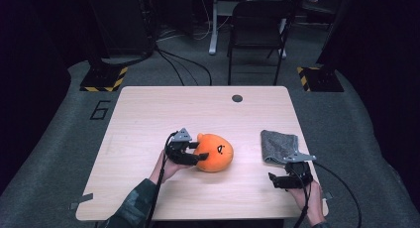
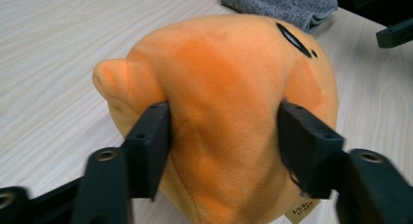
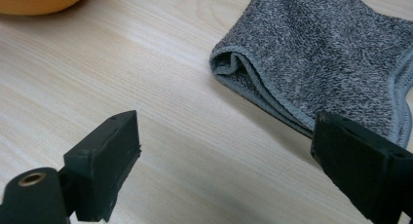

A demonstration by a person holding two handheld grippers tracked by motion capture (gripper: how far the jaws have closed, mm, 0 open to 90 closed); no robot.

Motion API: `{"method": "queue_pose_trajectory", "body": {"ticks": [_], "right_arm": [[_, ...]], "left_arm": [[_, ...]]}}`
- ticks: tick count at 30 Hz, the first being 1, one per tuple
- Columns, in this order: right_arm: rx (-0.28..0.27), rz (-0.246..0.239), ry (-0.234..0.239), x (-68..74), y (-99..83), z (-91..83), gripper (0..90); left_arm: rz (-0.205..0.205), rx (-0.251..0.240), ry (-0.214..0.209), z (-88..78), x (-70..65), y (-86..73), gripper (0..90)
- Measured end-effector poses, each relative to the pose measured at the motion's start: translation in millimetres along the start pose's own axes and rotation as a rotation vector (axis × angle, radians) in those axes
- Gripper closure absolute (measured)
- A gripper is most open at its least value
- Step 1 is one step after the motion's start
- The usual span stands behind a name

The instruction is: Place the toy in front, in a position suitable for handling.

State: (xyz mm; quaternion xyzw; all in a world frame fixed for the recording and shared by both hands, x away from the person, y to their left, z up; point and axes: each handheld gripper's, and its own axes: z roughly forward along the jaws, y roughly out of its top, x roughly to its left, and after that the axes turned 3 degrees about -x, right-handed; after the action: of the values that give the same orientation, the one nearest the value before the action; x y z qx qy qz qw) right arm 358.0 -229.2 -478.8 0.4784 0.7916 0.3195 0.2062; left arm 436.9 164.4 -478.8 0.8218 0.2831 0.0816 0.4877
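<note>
An orange round plush toy (image 1: 215,152) with a small black face mark lies on the wooden table (image 1: 198,109), a little left of centre. My left gripper (image 1: 200,151) reaches it from the left. In the left gripper view its two black pads (image 2: 151,141) press into the sides of the plush toy (image 2: 229,73), just behind a small ear-like bump. A folded grey towel (image 1: 278,145) lies to the right. My right gripper (image 1: 277,180) stands open just in front of the towel (image 3: 331,53), low over bare table, with nothing between its fingers (image 3: 104,160).
A round cable hole (image 1: 237,98) sits near the table's far edge. Behind the table stands a black folding chair (image 1: 257,20), with cables on the grey floor. Black-and-yellow striped stand bases (image 1: 104,79) flank the far corners. In the right gripper view, the plush's edge (image 3: 39,0) shows at top left.
</note>
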Motion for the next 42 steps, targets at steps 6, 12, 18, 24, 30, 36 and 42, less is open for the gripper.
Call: {"method": "queue_pose_trajectory", "body": {"ticks": [6, 12, 18, 24, 30, 36, 42], "right_arm": [[-0.005, 0.011, -0.010, 1.2, -0.1, -0.1, 10.2], [-0.010, -0.003, -0.003, -0.8, -0.9, 0.0, 10.3], [-0.011, 0.007, -0.004, -2.0, -1.4, -1.1, 10.3], [-0.008, -0.001, -0.006, -2.7, -2.0, 0.1, 10.3], [-0.008, -0.002, -0.009, -1.7, -1.6, -0.3, 10.4], [-0.006, 0.000, -0.013, -0.2, -2.1, 0.0, 10.4], [-0.001, 0.006, -0.011, 0.1, -2.4, 0.7, 10.5]], "left_arm": [[0.004, -0.025, 0.003, -0.9, -2.5, -4.3, 71.1], [-0.011, -0.082, 0.004, -6.4, -5.9, -3.3, 77.8], [-0.073, -0.139, 0.015, -17.0, -11.9, 2.7, 77.8], [-0.115, -0.184, 0.049, -27.8, -21.1, 8.5, 77.5], [-0.161, -0.203, 0.095, -26.0, -33.9, 9.2, 76.8], [-0.190, -0.209, 0.120, -14.7, -39.6, 4.6, 76.4], [-0.206, -0.164, 0.148, 2.9, -38.5, -5.4, 74.9]]}}
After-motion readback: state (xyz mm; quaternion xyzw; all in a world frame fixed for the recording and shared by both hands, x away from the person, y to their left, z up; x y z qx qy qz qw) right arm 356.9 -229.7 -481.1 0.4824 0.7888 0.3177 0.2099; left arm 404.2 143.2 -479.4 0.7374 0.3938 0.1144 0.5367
